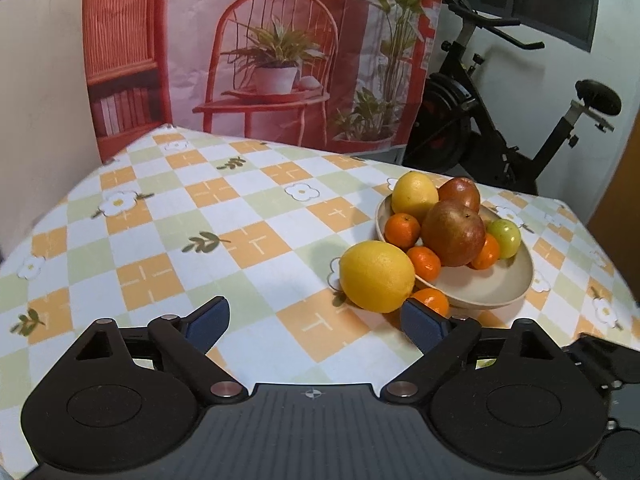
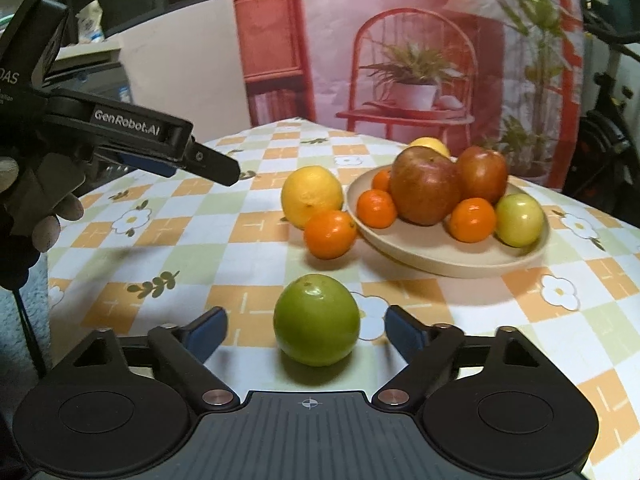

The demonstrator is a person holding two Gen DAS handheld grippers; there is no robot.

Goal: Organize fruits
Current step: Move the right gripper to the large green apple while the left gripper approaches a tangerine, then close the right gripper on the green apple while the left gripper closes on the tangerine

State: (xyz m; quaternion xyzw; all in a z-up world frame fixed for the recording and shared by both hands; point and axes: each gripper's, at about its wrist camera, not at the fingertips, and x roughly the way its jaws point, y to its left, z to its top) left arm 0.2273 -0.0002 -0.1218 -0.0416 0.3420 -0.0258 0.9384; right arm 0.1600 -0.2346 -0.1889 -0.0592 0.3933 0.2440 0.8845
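Checkered tablecloth (image 2: 248, 240) shows between both spread grippers; right gripper (image 2: 306, 330) flanks a green fruit (image 2: 316, 320) untouched, bowl (image 1: 480, 288) hides a lemon.

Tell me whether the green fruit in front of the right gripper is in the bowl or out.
Out. The green fruit sits on the tablecloth, apart from the bowl.

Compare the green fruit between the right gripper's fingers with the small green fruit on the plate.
The green fruit on the tablecloth looks larger and deeper green; the small green fruit is paler and yellowish. The first lies alone between the open right gripper fingers, untouched; the second sits on the plate against an orange. Both are round.
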